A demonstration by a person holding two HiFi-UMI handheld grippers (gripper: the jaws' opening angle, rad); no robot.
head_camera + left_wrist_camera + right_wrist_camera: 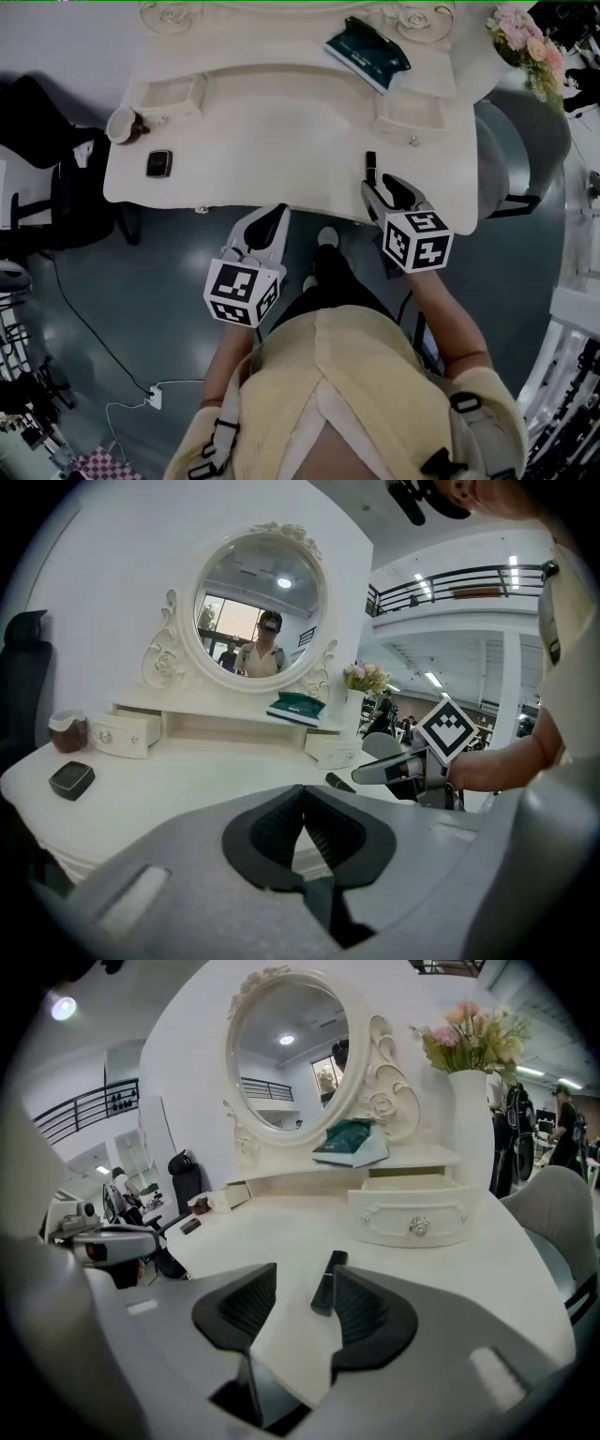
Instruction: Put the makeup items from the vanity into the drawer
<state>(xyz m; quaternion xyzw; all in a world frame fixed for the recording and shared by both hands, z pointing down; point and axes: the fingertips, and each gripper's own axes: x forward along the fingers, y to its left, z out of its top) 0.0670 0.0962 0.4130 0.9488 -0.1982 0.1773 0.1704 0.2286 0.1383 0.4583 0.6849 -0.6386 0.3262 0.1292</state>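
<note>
Right gripper view: slim black cosmetic tube [328,1282], near end hidden behind a pad (mascara or lipstick, unclear), lying on white vanity top [281,1222] between right gripper [305,1277] fingers, spread wide, not gripping; left gripper [303,791] tips pinched together, empty.

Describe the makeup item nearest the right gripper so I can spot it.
On the white vanity, look at the front edge before the right-hand drawer. A slim black tube lies there, ahead of the right gripper. It is long and narrow, unlike the square black compact far left.
</note>
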